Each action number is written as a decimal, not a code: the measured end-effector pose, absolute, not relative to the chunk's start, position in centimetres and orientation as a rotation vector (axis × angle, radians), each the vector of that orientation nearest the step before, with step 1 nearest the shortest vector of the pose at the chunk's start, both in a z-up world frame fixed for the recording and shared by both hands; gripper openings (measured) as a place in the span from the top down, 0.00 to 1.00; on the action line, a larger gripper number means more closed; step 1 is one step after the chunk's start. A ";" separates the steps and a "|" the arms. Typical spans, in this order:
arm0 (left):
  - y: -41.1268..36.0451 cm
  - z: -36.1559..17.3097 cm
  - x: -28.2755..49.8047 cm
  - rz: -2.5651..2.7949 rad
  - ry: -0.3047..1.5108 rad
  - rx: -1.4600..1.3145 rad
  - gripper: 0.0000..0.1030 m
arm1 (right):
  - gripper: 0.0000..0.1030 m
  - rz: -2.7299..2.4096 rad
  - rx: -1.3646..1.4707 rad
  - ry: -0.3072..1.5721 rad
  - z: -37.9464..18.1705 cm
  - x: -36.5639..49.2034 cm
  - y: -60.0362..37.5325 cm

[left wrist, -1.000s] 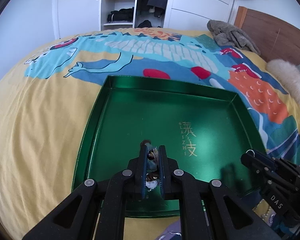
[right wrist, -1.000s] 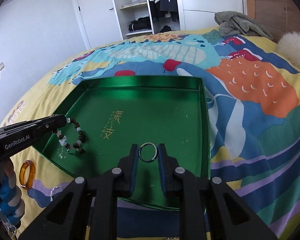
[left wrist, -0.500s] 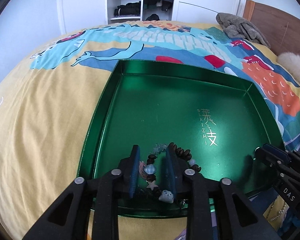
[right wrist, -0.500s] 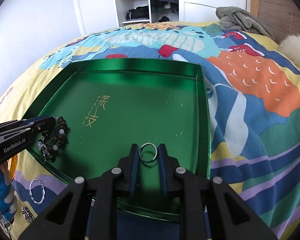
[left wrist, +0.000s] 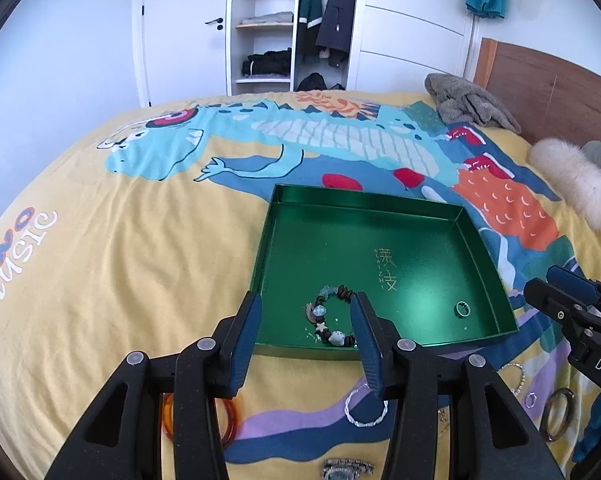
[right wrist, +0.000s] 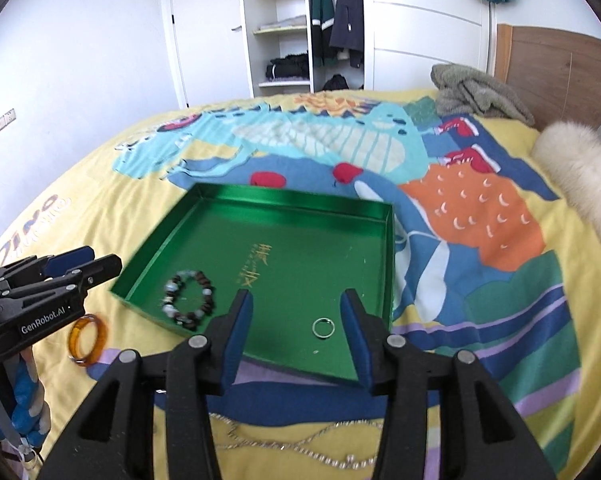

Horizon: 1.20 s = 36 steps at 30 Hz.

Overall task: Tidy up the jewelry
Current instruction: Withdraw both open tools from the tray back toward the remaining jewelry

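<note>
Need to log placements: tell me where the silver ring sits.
Silver ring lies inside the green tray, near its right wall; beaded bracelet lies across the tray floor.

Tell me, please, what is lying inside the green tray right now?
Inside the green tray lie a beaded bracelet and a silver ring. The right gripper's fingers cover its near edge.

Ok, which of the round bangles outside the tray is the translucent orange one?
The orange bangle on the yellow cover below the green tray's near-left corner, partly behind the left gripper. The twisted silver hoop and dark brown bangle lie further right.
</note>
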State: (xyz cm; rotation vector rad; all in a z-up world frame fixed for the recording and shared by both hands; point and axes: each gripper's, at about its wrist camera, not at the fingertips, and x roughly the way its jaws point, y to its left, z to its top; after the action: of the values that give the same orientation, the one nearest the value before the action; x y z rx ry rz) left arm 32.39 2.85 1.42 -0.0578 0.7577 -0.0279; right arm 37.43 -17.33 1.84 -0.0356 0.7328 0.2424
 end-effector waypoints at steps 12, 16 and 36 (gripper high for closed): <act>5.1 8.3 21.0 -0.009 0.649 -0.052 0.42 | 0.53 0.265 -0.038 0.636 8.8 26.6 -16.5; 5.9 9.6 17.2 -0.003 0.624 -0.053 0.42 | 0.53 0.283 -0.044 0.605 10.5 22.7 -16.9; 6.9 11.5 6.7 -0.018 0.568 -0.040 0.43 | 0.53 0.299 -0.003 0.492 14.8 9.9 -22.6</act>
State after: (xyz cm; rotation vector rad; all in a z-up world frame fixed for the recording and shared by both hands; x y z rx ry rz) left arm 6.75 6.94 11.55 -0.0397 0.5683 -0.0180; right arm 9.88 -22.65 14.80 -0.0028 0.4923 0.2987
